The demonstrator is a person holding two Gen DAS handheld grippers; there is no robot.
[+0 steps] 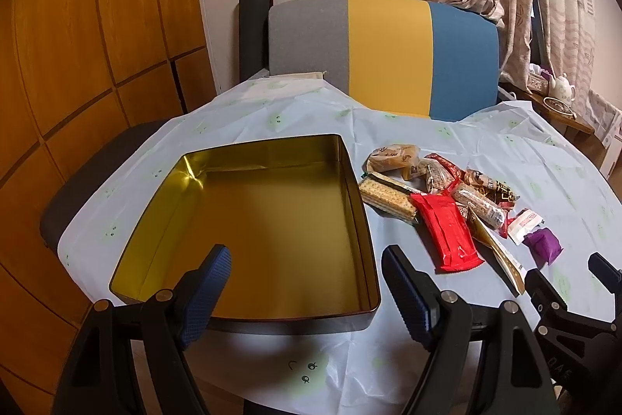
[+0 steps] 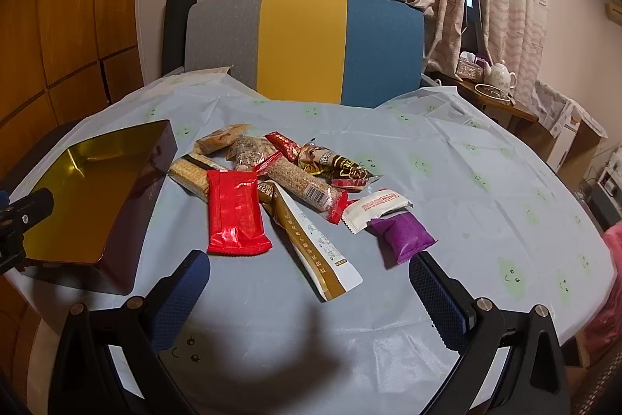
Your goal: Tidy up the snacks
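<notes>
An empty gold-lined tin box [image 1: 202, 232] [image 2: 77, 209] sits on the left of the table. Right of it lies a pile of several wrapped snacks: a red packet [image 1: 447, 232] [image 2: 233, 216], a cracker pack [image 1: 387, 199] [image 2: 190, 179], a long gold-and-white sachet [image 2: 315, 247], a white packet [image 2: 375, 209] and a purple packet [image 1: 544, 246] [image 2: 400, 234]. My left gripper [image 1: 307, 279] hovers open over the tin's near edge. My right gripper [image 2: 311, 286] hovers open just short of the pile, with nothing between its fingers; its dark body also shows in the left wrist view's lower right corner [image 1: 563, 302].
A pale tablecloth [image 2: 466, 181] with green smiley prints covers the round table. A chair [image 2: 307, 41] with a grey, yellow and blue back stands at the far side. A side shelf with a white teapot [image 2: 501, 74] is at the right, below curtains. Wooden panelling is at the left.
</notes>
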